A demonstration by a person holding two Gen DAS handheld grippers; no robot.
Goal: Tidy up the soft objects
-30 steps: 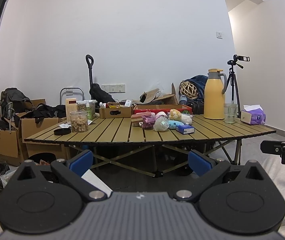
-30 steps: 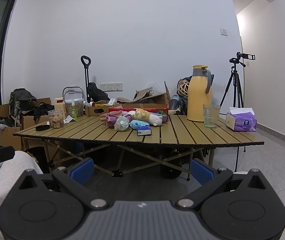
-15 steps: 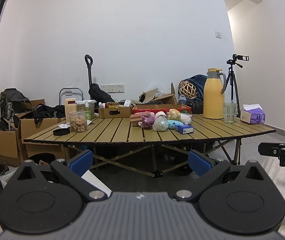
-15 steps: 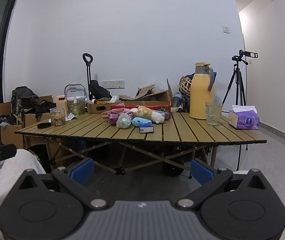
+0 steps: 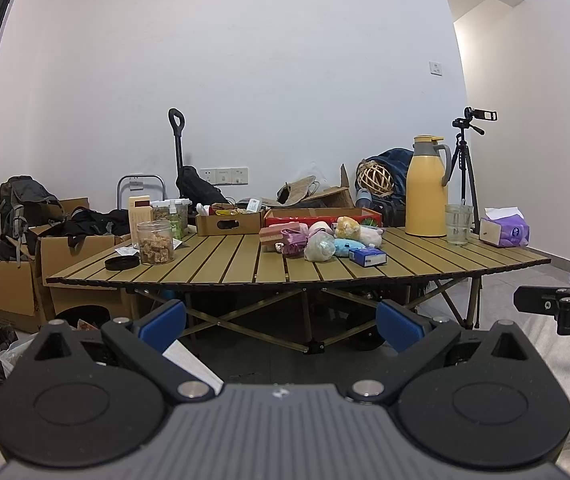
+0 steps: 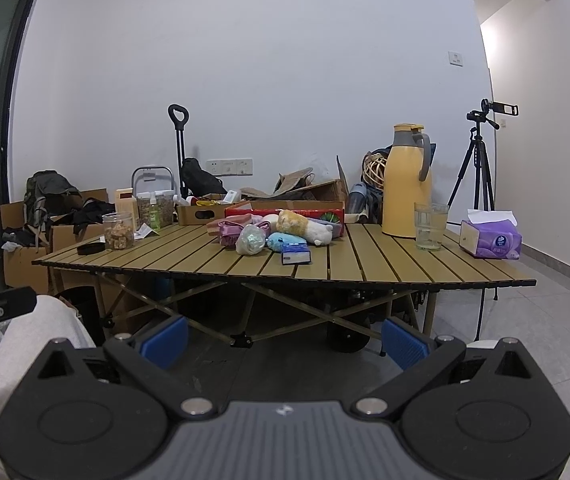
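A heap of soft things lies mid-table on the slatted wooden table (image 5: pixel 221 264): a yellow and white plush (image 5: pixel 349 227), a blue plush (image 5: pixel 345 246), a pink pouch (image 5: pixel 291 236) and a clear crumpled bag (image 5: pixel 319 246). The same heap shows in the right wrist view, with the plush (image 6: pixel 303 224), the blue plush (image 6: pixel 279 240) and the bag (image 6: pixel 250 240). My left gripper (image 5: pixel 281 322) is open and empty, low and well short of the table. My right gripper (image 6: pixel 283 338) is open and empty too, also short of it.
On the table stand a red box (image 5: pixel 317 216), a small blue box (image 5: pixel 367 257), a yellow jug (image 5: pixel 425 188), a glass (image 5: pixel 458 224), a purple tissue pack (image 5: pixel 505 232), a snack jar (image 5: pixel 156 242) and a black lid (image 5: pixel 121 263). Cardboard boxes (image 5: pixel 13 280) and a tripod (image 5: pixel 469 168) flank it.
Both grippers have moved a little nearer the table and risen slightly; the table looks larger. Both stay open and empty.
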